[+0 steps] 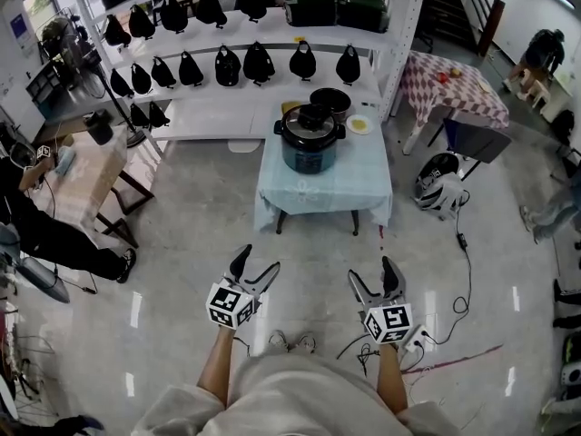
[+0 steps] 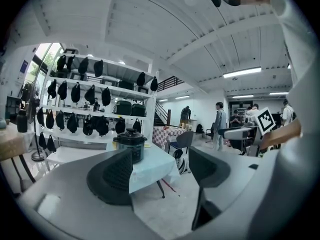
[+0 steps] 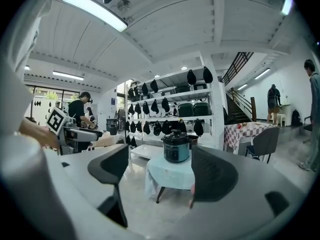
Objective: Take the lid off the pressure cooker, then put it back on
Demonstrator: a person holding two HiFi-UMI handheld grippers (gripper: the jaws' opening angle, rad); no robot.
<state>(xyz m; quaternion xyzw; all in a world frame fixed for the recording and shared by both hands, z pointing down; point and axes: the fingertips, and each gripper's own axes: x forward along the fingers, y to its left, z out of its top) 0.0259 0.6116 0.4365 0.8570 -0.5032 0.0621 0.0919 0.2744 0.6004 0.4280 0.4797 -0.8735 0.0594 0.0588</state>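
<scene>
the pressure cooker [image 1: 309, 138], lid on, stands on the small table [image 1: 363, 189] at upper centre. left gripper [image 1: 253, 272] and right gripper [image 1: 377, 281], low in frame, gape wide, empty. approach comes first.

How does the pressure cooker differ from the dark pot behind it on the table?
The pressure cooker is closed, its lid on; the pot stands open with no lid. The pressure cooker has a blue-green body; the pot looks black all over. The pressure cooker is the larger and sits nearer you; the pot sits at the far edge. Both stand upright on the table with the pale cloth.
</scene>
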